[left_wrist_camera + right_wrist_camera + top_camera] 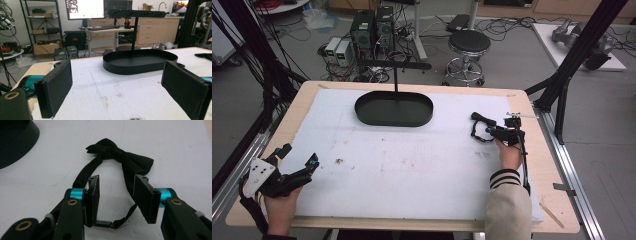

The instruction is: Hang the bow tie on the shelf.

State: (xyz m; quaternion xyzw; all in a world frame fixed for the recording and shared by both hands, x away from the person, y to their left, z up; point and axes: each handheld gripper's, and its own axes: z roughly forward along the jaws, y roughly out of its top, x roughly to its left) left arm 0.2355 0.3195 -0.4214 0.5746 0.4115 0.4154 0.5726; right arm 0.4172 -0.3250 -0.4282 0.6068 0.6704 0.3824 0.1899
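**A:** So what's the right claw (116,197) about to deal with? Starting from what's closest to it: its jaws stand apart, nothing between them but bare white padding, and the strap of a black bow tie (120,155) loops around right there. The little clasp (103,223) sits near the left jaw's base, the strap runs up on either side, and the bow itself lies just beyond the jaw tips.

**B:** Yeah, from the high view the bow tie (482,127) is on the right side of the worktop (402,165), right in front of the right claw (504,134). My guess is it'll handle like any bit of fabric: basically weightless, floppy, not fragile. The strap will dangle and swing the second it's lifted.

**A:** Where would you pinch it, then? The strap looks thin and flat against the padding, seems easy to miss.

**B:** I'd go for the centre knot of the bow. It's the thickest part, stands up off the surface a bit, and the wings hang evenly from it. Satin-looking cloth might slide though, so a firm squeeze.

**A:** And the left claw (294,175)?

**B:** Parked at the near left corner, jaws wide apart, holding nothing.

**A:** Farther back there's a black oval tray (393,109) with a post and crossbar (136,13) rising from it.

**B:** Could be a hanger for the tie, but that's a guess.
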